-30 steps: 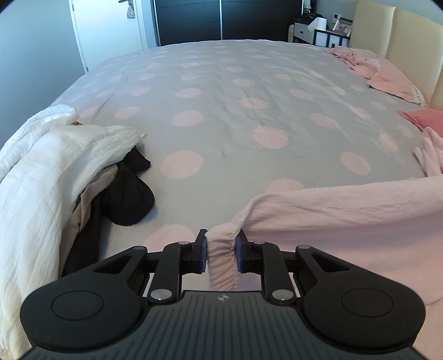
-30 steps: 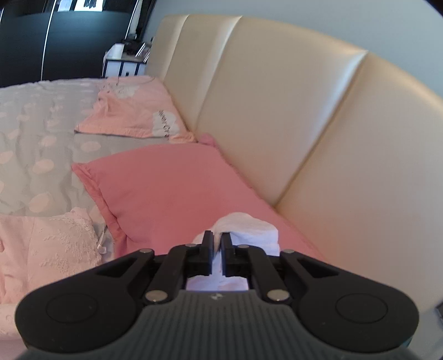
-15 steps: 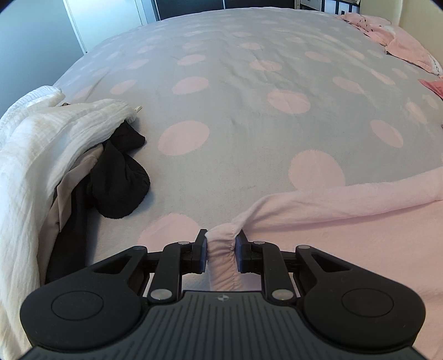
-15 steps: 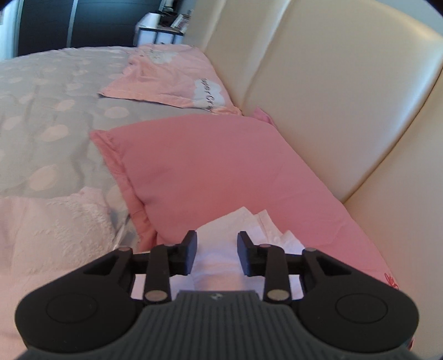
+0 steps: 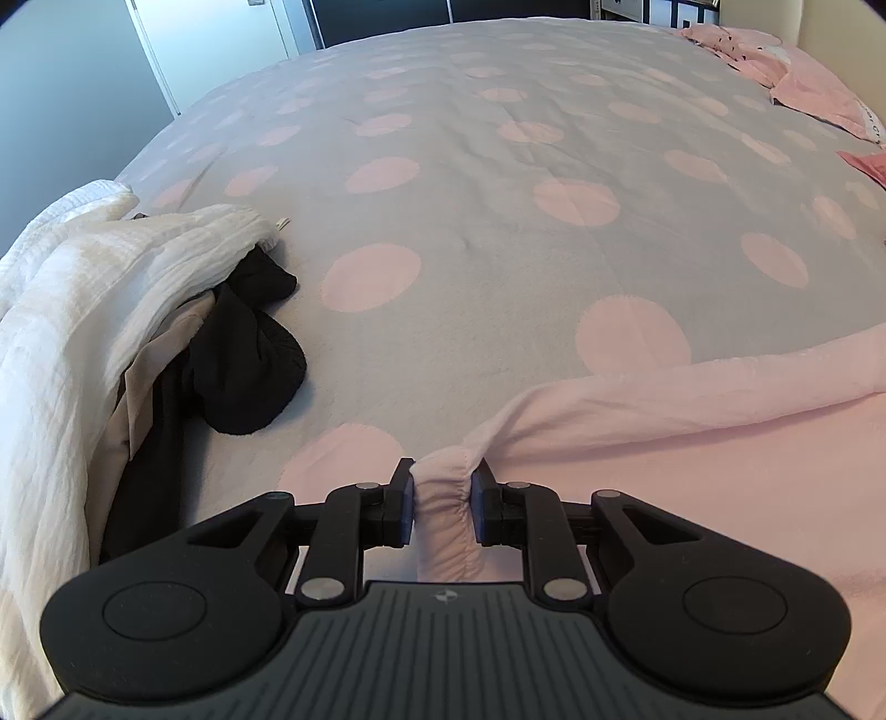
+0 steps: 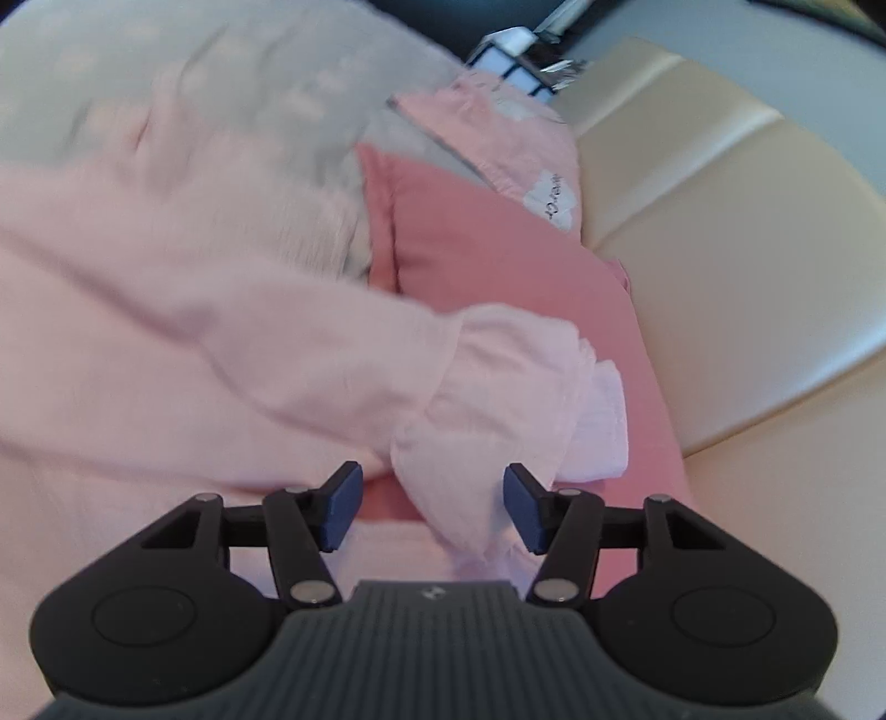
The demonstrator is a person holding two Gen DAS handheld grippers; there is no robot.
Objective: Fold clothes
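A pale pink garment [image 5: 692, 421] lies spread on the grey dotted bedspread [image 5: 470, 221]. My left gripper [image 5: 442, 501] is shut on a bunched edge of the garment, low over the bed. In the right wrist view the same pink garment [image 6: 194, 343] stretches left, and its ruffled sleeve cuff [image 6: 526, 399] lies on a darker pink pillow [image 6: 498, 249]. My right gripper [image 6: 432, 507] is open with the jaws wide apart, the cuff lying loose between them.
A pile of white, beige and black clothes [image 5: 138, 343] lies at the bed's left edge. A folded pink item [image 6: 498, 144] rests near the cream headboard [image 6: 720, 249]. A white door [image 5: 221, 39] and dark wardrobe stand beyond the bed.
My right gripper opened, let go of the sleeve cuff and swung left over the garment. My left gripper kept its hold and dipped lower toward the bed.
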